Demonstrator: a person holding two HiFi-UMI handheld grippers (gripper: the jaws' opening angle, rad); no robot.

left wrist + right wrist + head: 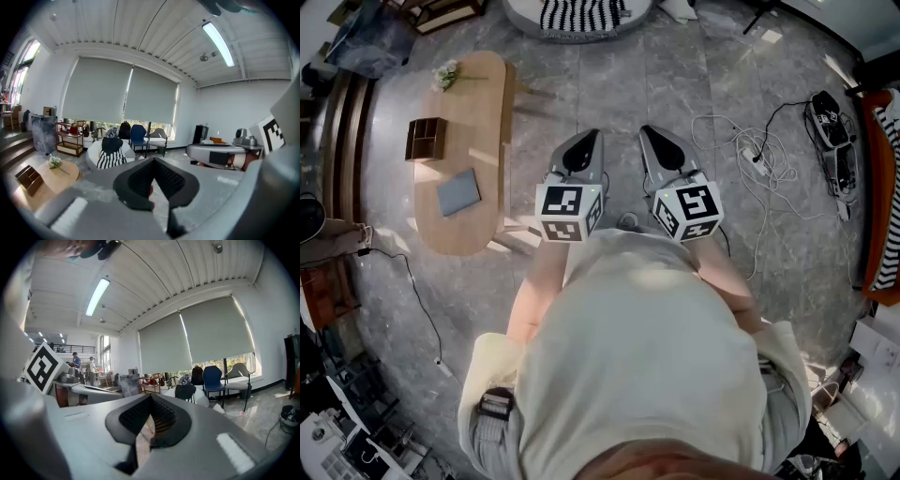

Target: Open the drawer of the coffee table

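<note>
**Coffee table [473, 112] drawer not yet in sight**

Oval and of light wood, the table stands on the grey stone floor [609, 84], well to the person's left. It carries a dark brown wooden divider box [425, 138], a flat grey-blue notebook [458, 191] and white flowers [445, 75]. No drawer front shows. The left hand-held gripper [589, 141] and right hand-held gripper [654, 141] hover side by side, jaws together and empty. Reaching the pull with the jaws together would likely just shove the table and jolt its load.
</note>
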